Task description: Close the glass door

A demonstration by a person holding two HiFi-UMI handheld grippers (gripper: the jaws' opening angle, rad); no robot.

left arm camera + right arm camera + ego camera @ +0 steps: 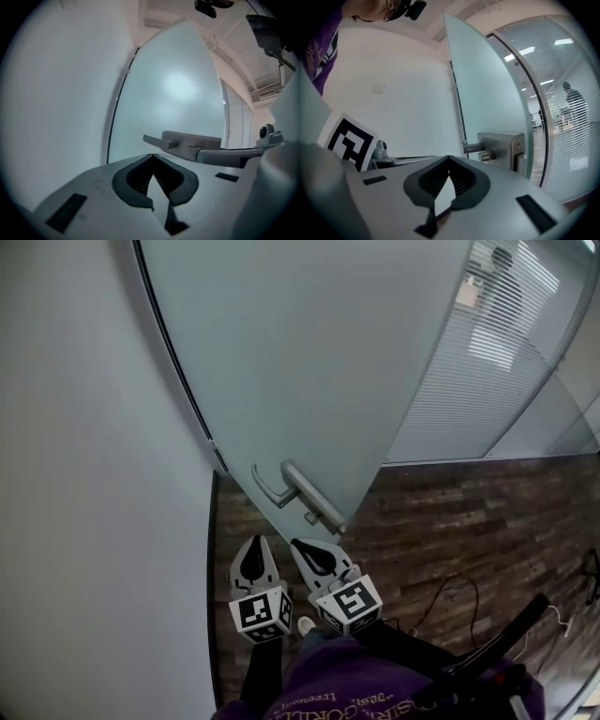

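Wall (84, 474): is filling the left of the head view, plain and white, meeting the door's dark hinge edge.
Left gripper (255, 547): is pointing toward the door just below the handle; its jaws are pressing tip to tip with nothing between them.
Glass door (300, 352): is standing open at an angle from the wall, frosted, with its free edge nearest the grippers.
Door handle (274, 493): is sticking out from a metal plate near the door's free edge, just above both grippers, with neither touching it.
Right gripper (305, 549): is pointing at the door's free edge beside the left one; its jaws are meeting at the tips, holding nothing.
Wooden floor (450, 521): is showing right of the door, with a thin cable (459, 592) lying on it.
Partition with blinds (478, 381): is running behind the door at the right.
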